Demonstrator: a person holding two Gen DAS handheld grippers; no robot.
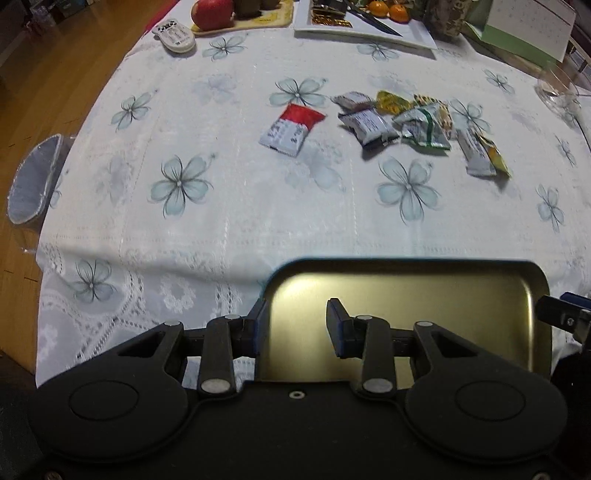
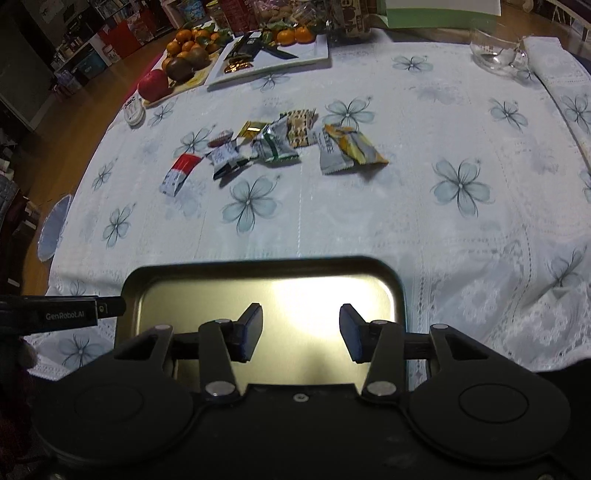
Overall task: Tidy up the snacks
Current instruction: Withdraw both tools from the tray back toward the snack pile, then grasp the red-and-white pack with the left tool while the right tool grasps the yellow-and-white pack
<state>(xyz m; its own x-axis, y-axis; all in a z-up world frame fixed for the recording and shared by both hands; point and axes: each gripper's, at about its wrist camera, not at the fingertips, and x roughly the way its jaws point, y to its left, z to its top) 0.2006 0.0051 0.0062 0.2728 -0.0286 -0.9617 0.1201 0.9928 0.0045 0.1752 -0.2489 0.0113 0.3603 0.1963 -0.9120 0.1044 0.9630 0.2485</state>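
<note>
A shallow gold tin tray point(image 1: 406, 268) point(image 2: 258, 264) lies empty on the flowered tablecloth by the table's near edge. My left gripper point(image 1: 297, 326) is open at the tray's left end, one finger just outside the left wall and the other over the tray floor. My right gripper point(image 2: 301, 328) is open above the tray floor, with nothing between its pads. Farther back lies a red-and-white snack packet point(image 1: 291, 127) point(image 2: 181, 173). To its right is a loose cluster of several wrapped snacks point(image 1: 399, 122) point(image 2: 280, 144).
At the far edge are a remote control point(image 1: 175, 35), a fruit board with an apple point(image 1: 212, 13), and a white plate point(image 1: 417, 35) with a knife and tangerines. A glass bowl point(image 2: 498, 55) and a green box point(image 1: 524, 33) stand at the back right. A grey cushion point(image 1: 33, 181) lies beyond the left edge.
</note>
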